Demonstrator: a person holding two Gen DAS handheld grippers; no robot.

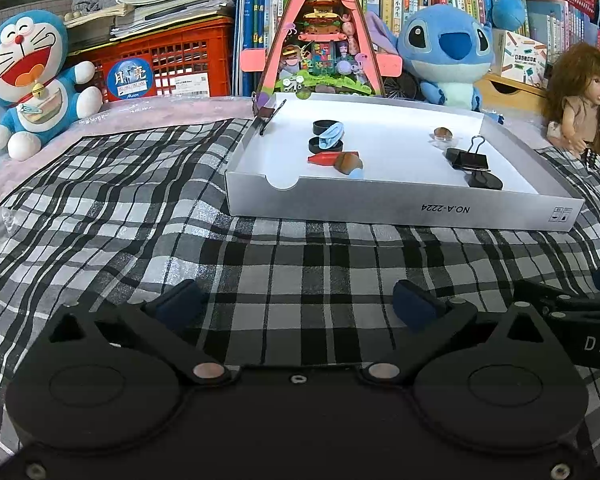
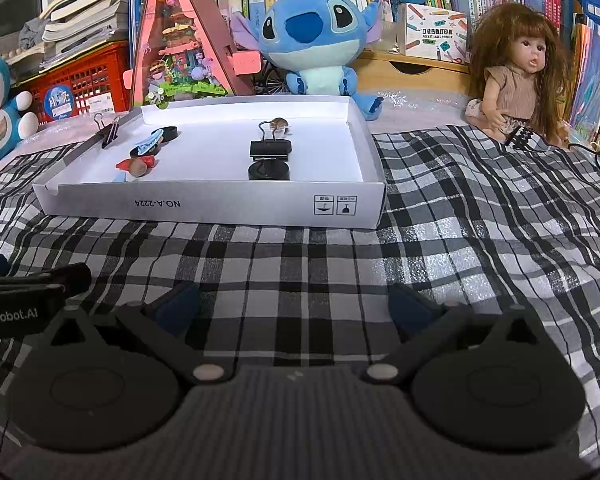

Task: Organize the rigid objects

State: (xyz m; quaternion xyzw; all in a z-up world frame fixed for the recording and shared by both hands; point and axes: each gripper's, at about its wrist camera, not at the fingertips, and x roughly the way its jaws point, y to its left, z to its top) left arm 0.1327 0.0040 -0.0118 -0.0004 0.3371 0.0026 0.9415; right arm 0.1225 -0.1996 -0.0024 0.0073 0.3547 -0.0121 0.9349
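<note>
A shallow white box lid (image 1: 400,208) (image 2: 220,206) lies on the checked cloth. Inside it lie a black binder clip (image 1: 470,158) (image 2: 270,148), black round caps (image 1: 485,181) (image 2: 269,171), a light blue hair clip (image 1: 332,135) (image 2: 150,141), a red piece (image 1: 322,159) (image 2: 124,165), a brown piece (image 1: 347,163) (image 2: 140,168) and a small round brown thing (image 1: 443,133) (image 2: 278,123). Another binder clip (image 1: 270,117) (image 2: 110,133) grips the lid's left wall. My left gripper (image 1: 300,308) and right gripper (image 2: 296,304) are open and empty, low over the cloth in front of the lid.
Behind the lid stand a Doraemon plush (image 1: 28,80), a pink triangular toy house (image 1: 324,40), a Stitch plush (image 2: 316,40) and a doll (image 2: 516,76). A red crate (image 1: 160,64) and bookshelves fill the back. The other gripper shows at each view's edge.
</note>
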